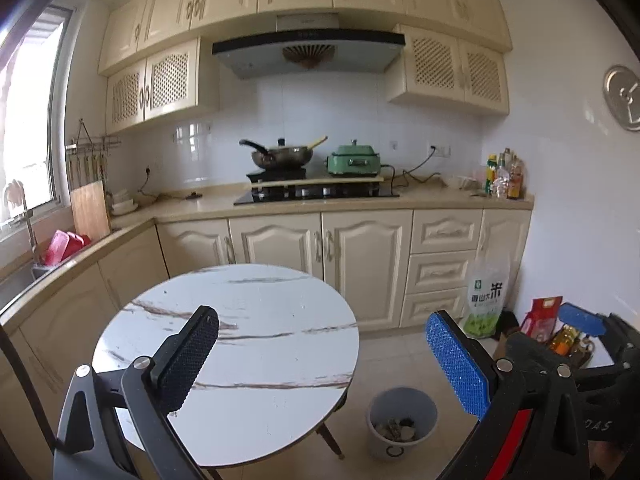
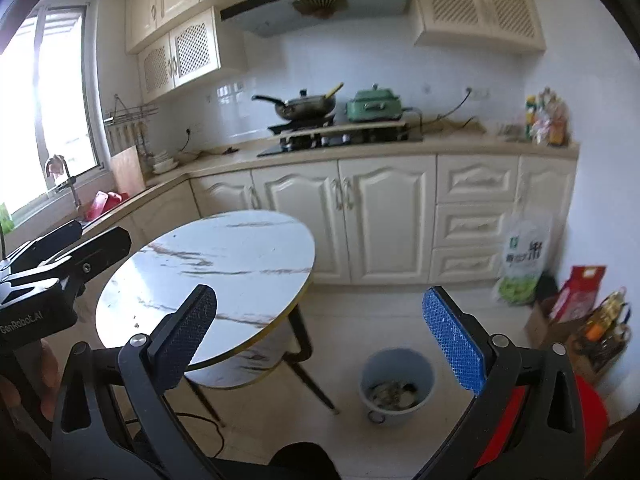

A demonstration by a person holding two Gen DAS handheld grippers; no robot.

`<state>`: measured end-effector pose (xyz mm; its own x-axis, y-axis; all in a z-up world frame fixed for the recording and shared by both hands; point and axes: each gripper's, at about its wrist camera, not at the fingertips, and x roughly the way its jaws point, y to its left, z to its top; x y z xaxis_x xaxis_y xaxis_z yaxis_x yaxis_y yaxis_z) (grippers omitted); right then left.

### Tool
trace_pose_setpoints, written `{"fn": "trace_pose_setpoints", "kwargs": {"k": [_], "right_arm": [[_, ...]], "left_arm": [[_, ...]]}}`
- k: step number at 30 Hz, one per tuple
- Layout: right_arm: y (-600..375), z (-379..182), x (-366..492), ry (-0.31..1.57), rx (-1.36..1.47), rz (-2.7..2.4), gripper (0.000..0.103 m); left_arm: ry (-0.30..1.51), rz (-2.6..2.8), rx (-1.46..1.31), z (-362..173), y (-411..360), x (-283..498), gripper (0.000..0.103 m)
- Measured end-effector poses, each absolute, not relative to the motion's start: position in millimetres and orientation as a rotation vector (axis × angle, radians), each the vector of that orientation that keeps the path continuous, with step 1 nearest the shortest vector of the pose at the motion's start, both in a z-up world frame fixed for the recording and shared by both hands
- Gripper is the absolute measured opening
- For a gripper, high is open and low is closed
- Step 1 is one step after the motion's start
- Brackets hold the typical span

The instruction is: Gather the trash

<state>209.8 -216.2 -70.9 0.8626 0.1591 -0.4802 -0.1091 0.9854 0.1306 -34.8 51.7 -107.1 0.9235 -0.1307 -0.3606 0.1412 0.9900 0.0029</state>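
Note:
A grey waste bin [image 1: 402,420] stands on the floor right of the round marble table [image 1: 256,320], with crumpled trash [image 1: 398,430] inside. It also shows in the right wrist view [image 2: 396,382] with trash [image 2: 394,394] at its bottom. My left gripper [image 1: 324,356] is open and empty, held above the table's near edge. My right gripper [image 2: 320,340] is open and empty, above the floor between the table [image 2: 224,272] and the bin. The left gripper shows at the left of the right wrist view [image 2: 68,248]. The right gripper shows at the right edge of the left wrist view [image 1: 580,322].
Cream cabinets [image 1: 360,256] and a counter with a stove, wok [image 1: 280,154] and green cooker [image 1: 354,160] line the far wall. A rice bag [image 1: 486,300], a red box [image 1: 542,316] and oil bottles [image 1: 566,338] sit on the floor at the right.

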Motion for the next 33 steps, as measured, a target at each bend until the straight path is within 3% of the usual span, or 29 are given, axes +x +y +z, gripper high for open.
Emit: {"fn": "trace_pose_setpoints", "kwargs": {"k": [10,33], "right_arm": [[-215,-45,184,0.400,0.088,0.122,0.103],[-223,-39,169,0.357,0.087,0.114,0.103]], "left_arm": [[0.320,-0.178,0.043,-112,57,-57,0.102],[0.272,-0.188,0.038,-106,61,-22,0.102]]}}
